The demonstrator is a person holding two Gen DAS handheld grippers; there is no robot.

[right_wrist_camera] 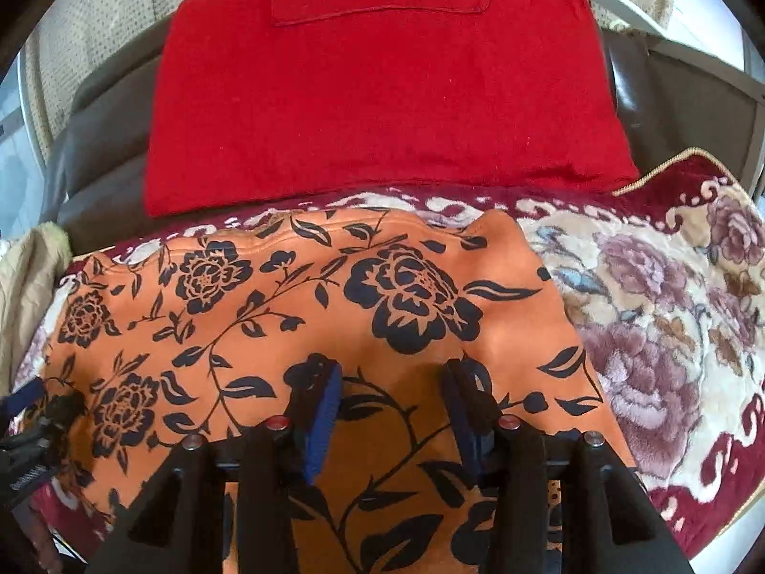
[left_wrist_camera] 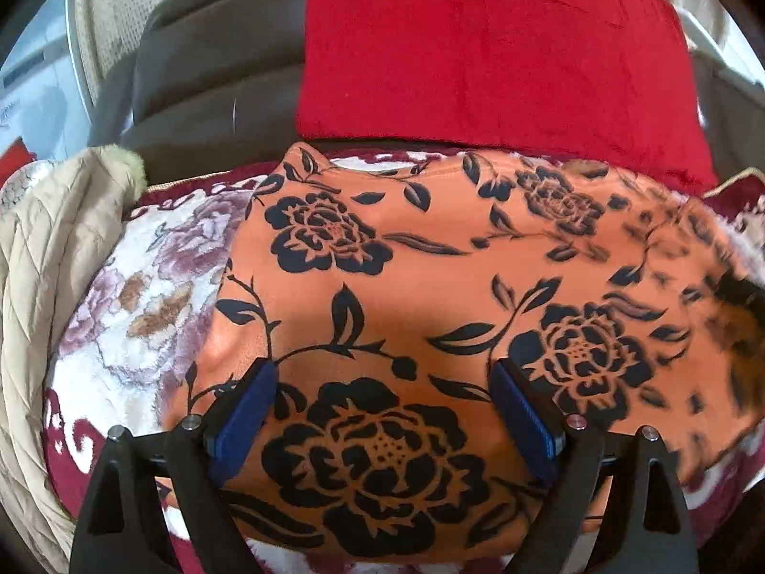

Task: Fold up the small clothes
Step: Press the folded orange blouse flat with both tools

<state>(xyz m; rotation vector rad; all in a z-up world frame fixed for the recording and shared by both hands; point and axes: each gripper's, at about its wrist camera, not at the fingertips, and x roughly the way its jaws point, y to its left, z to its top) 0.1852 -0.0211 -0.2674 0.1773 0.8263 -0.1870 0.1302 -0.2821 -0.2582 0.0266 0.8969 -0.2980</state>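
Note:
An orange garment with black flowers point(left_wrist_camera: 430, 277) lies spread flat on a floral blanket point(left_wrist_camera: 143, 296). It also shows in the right wrist view point(right_wrist_camera: 287, 315). My left gripper point(left_wrist_camera: 385, 373) is open just above the garment's near left part, with nothing between its blue pads point(left_wrist_camera: 248, 411). My right gripper point(right_wrist_camera: 394, 373) is open above the garment's near right part, its pads point(right_wrist_camera: 325, 411) apart and empty. The left gripper also shows at the left edge of the right wrist view point(right_wrist_camera: 33, 425).
A folded red cloth point(right_wrist_camera: 382, 95) lies beyond the garment against a dark sofa back point(left_wrist_camera: 215, 71). A beige quilted jacket point(left_wrist_camera: 43, 263) lies at the left. The floral blanket point(right_wrist_camera: 669, 311) extends to the right.

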